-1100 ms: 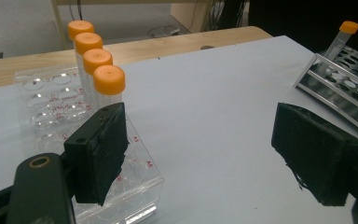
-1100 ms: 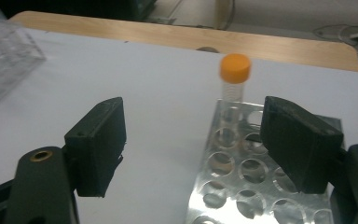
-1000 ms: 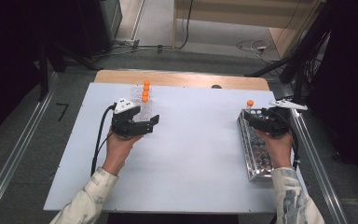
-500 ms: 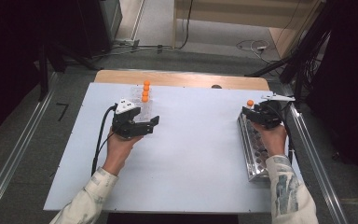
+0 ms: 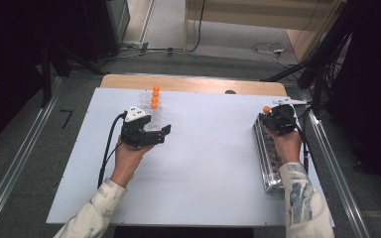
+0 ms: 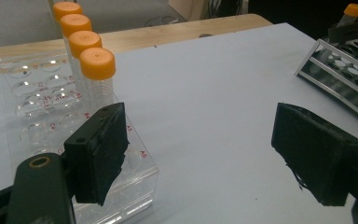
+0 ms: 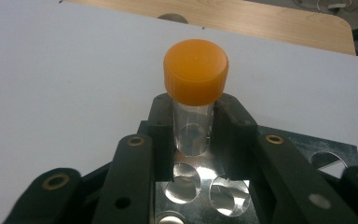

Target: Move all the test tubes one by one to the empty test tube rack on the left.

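Several clear tubes with orange caps stand in a row in a clear plastic rack at the table's far left. My left gripper is open beside that rack, with its left finger in front of the rack's near corner and nothing between the jaws. My right gripper is shut on one orange-capped tube, held upright over the far end of a metal rack with round holes. The high view shows this tube above the metal rack at the table's right edge.
The white table top lies bare between the two racks. A wooden strip runs along its far edge. Cables trail from both grippers, and a metal rail runs along the table's right side.
My right hand has shifted slightly toward the metal rack's far end, with the tube still held. The left gripper has stayed in place, open.
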A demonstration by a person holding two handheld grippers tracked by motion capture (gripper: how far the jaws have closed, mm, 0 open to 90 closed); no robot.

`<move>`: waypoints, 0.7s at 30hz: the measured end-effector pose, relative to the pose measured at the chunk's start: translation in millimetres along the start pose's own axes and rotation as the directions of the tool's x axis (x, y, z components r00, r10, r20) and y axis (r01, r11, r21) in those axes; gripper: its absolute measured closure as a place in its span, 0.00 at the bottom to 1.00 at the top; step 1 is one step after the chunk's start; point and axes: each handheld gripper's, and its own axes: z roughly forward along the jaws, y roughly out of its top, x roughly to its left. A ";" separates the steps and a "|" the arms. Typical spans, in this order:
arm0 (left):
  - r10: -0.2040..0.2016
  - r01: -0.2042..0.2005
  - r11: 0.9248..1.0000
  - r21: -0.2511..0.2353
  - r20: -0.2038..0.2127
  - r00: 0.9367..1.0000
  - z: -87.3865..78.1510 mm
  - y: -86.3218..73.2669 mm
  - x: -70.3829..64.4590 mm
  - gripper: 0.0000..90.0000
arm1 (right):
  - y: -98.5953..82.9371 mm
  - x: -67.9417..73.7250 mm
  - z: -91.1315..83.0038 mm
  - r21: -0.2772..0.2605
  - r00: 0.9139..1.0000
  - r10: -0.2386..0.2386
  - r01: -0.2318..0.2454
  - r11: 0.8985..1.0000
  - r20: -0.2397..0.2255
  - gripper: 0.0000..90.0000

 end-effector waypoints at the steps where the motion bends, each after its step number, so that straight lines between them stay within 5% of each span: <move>1: -0.002 0.002 1.000 -0.002 0.000 1.000 -0.3 0.1 -0.1 0.21 | 0.1 -0.1 0.0 0.001 1.000 0.000 0.000 1.000 0.001 0.78; 21: -0.011 0.011 1.000 -0.008 0.005 1.000 -3.5 0.3 0.1 0.20 | 4.1 -0.9 -16.1 -0.073 1.000 0.020 -0.019 0.997 0.008 0.79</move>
